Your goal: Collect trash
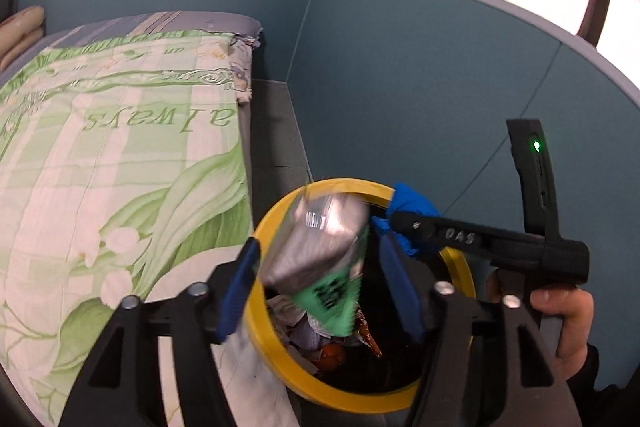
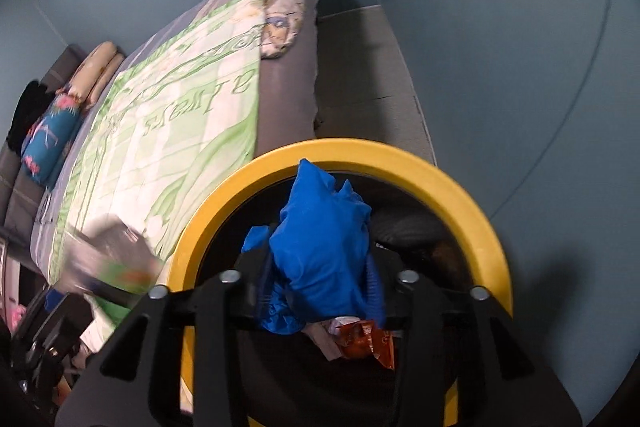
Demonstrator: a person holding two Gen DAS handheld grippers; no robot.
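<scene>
Left of the left gripper (image 1: 320, 291) a bed (image 1: 120, 155) with a green floral quilt runs off the frame edge. Between its 2 blue pads, which stand apart and do not press it, a silver and green snack wrapper (image 1: 320, 259) is motion-blurred over the yellow-rimmed bin (image 1: 460, 267); the bin's contents are dark, only crumpled paper and an orange wrapper readable. Right of it, the right gripper (image 1: 394, 219) reaches over the same rim, its hand (image 1: 568, 319) partly cut off. In the right wrist view a crumpled blue bag (image 2: 324, 255) fills the gap between the fingers and hides the pads, so I cannot tell whether they grip it.
</scene>
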